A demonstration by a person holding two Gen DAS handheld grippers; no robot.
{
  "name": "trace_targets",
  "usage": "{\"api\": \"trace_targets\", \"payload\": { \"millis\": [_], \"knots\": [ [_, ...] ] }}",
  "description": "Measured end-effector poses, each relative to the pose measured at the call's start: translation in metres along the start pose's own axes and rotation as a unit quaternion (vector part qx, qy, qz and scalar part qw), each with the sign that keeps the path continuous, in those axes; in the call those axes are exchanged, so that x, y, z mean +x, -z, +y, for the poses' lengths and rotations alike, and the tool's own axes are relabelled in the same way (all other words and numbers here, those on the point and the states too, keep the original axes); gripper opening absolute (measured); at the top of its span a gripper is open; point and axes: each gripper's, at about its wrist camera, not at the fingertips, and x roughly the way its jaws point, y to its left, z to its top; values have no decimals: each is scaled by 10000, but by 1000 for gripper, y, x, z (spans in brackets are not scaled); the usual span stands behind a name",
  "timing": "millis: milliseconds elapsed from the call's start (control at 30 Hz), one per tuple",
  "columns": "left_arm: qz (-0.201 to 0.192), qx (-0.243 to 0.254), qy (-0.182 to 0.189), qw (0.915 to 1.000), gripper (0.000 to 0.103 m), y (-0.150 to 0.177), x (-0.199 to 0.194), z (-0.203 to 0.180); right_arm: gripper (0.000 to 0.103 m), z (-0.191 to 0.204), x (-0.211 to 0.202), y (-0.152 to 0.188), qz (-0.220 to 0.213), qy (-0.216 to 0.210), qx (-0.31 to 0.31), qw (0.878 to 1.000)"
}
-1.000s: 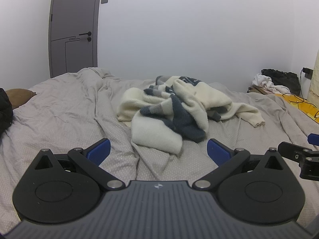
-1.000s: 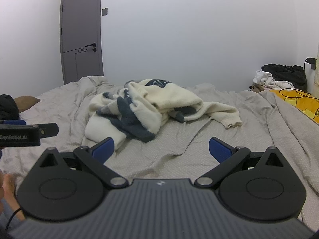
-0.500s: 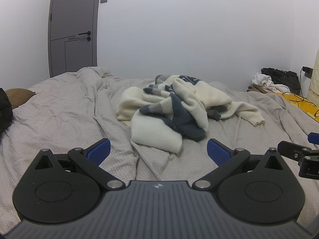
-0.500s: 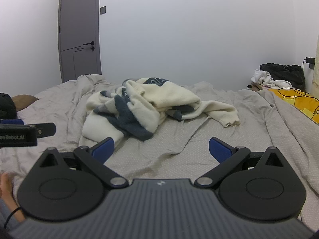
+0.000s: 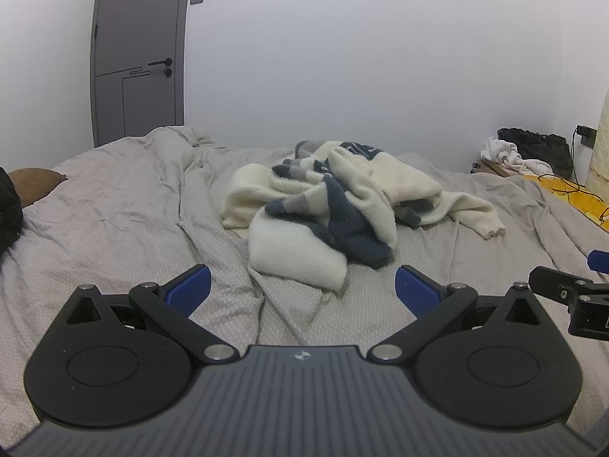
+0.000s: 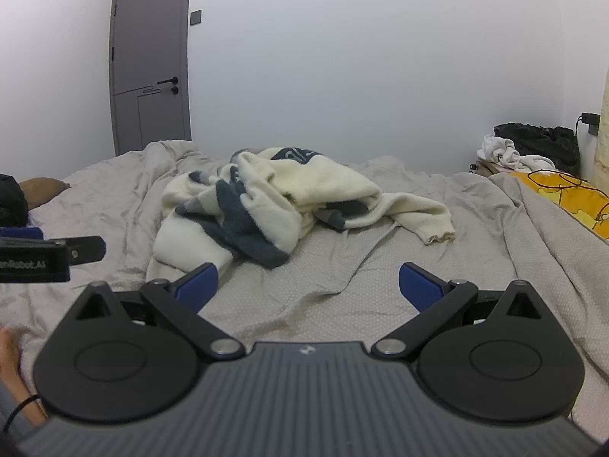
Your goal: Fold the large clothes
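A crumpled cream sweater with dark blue and grey patches (image 5: 335,205) (image 6: 274,205) lies heaped in the middle of a bed with a grey sheet (image 5: 114,221) (image 6: 361,266). One cream sleeve (image 6: 422,217) trails out to the right. My left gripper (image 5: 302,285) hovers open just short of the sweater's near edge, nothing between its blue pads (image 5: 190,289). My right gripper (image 6: 308,282) is open too, over bare sheet to the right of the heap. Each gripper shows at the edge of the other's view.
A grey door (image 5: 139,53) stands at the back left. A brown pillow (image 5: 34,186) and a dark item (image 5: 7,209) lie at the bed's left edge. Black and white clothes (image 6: 533,148) and a yellow fabric with a cable (image 6: 567,194) sit at the right.
Both grippers have edged slightly forward toward the sweater and stay open. The sweater has not moved.
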Motion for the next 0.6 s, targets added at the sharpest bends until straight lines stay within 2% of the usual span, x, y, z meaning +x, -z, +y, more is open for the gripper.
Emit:
{"api": "trace_targets", "payload": {
  "millis": [600],
  "knots": [
    [-34,77,28,10000,103,1,3,0,103,1,-1,0,-46,46,24,10000]
  ]
}}
